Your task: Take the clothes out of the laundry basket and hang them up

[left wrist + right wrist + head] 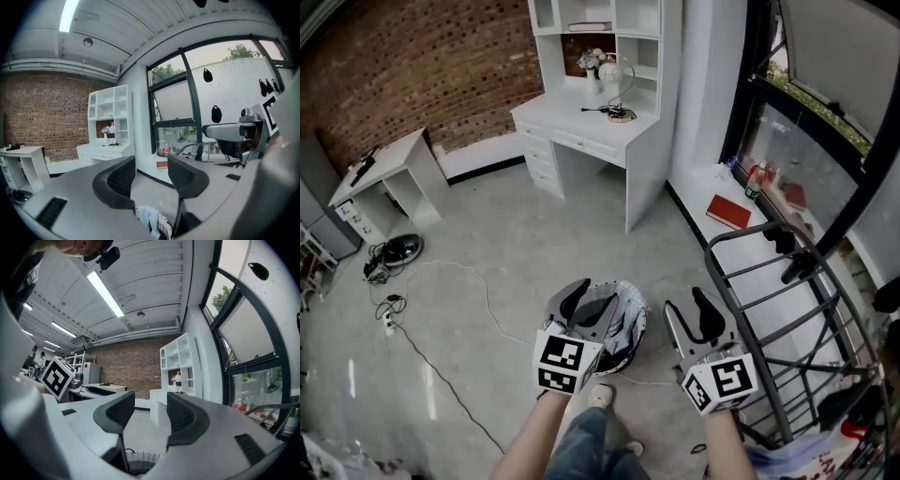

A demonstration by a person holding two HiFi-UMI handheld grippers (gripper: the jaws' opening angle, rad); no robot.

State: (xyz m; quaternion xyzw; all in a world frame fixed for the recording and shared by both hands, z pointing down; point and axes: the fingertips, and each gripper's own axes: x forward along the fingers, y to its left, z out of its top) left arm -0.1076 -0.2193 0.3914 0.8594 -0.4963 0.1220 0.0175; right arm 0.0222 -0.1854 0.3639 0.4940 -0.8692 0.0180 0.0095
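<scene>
Head view, with both gripper views: the step in hand is judged to be the first reach into the laundry basket (642, 321), which stands on the floor just ahead of the person's feet; the clothes (622, 311) lie heaped inside it, pale fabric uppermost; none is yet lifted.

Left gripper (589, 302): poised over the near left part of the basket; its jaws stand apart with nothing between them, only a scrap of pale cloth showing below the gap in its own view.

Right gripper (694, 315): held just right of the basket, between it and the drying rack (741, 232); its jaws are likewise parted and empty, with the ribbed basket rim (138, 460) visible beneath them.

Pose: both forearms extend forward and down, roughly parallel, the marker cubes facing up toward the head camera; both gripper cameras look out level across the room rather than into the basket.

Technique, as judgement: tip one gripper down so that its parted jaws straddle a raised fold near the top of the heap; close on a single layer at a collar or hem if one can be found, since a deep bite may drag several garments out together; lift straight up clear of the rim; use the second gripper to spread the garment before carrying it right to a rack bar.
</scene>
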